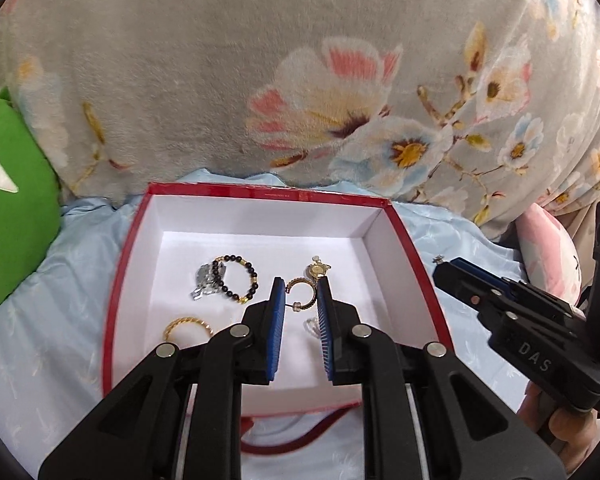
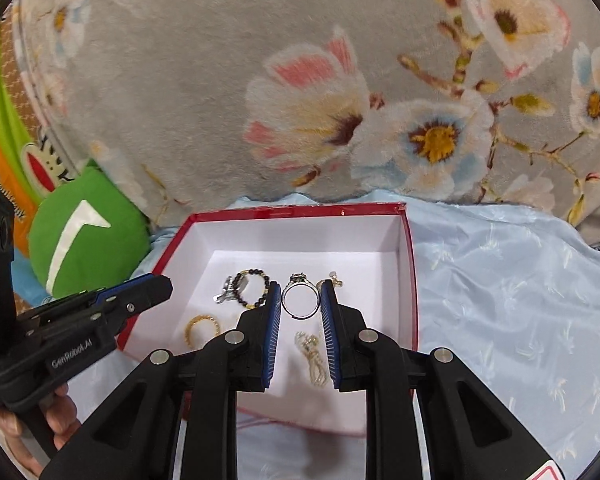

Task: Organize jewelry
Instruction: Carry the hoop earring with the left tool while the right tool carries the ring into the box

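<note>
From the left wrist, the left gripper (image 1: 300,292) hangs over the red box (image 1: 120,264), its jaws pinching a gold hoop earring (image 1: 299,293). On the white floor lie a black-bead bracelet (image 1: 238,278), a silver charm (image 1: 205,282) touching it, and a twisted gold ring (image 1: 187,326). The right gripper (image 1: 446,268) hovers outside the box's right wall above the pale blue sheet (image 1: 460,248).

From the right wrist, the right gripper (image 2: 300,300) holds a silver stone-set ring (image 2: 300,298) upright between its jaws. Below lies what may be a pearl chain (image 2: 314,358). A floral blanket (image 2: 220,80) and green cushion (image 2: 88,228) lie behind.

Left claw (image 1: 301,288) grips gold hoop earring (image 1: 299,289).
</note>
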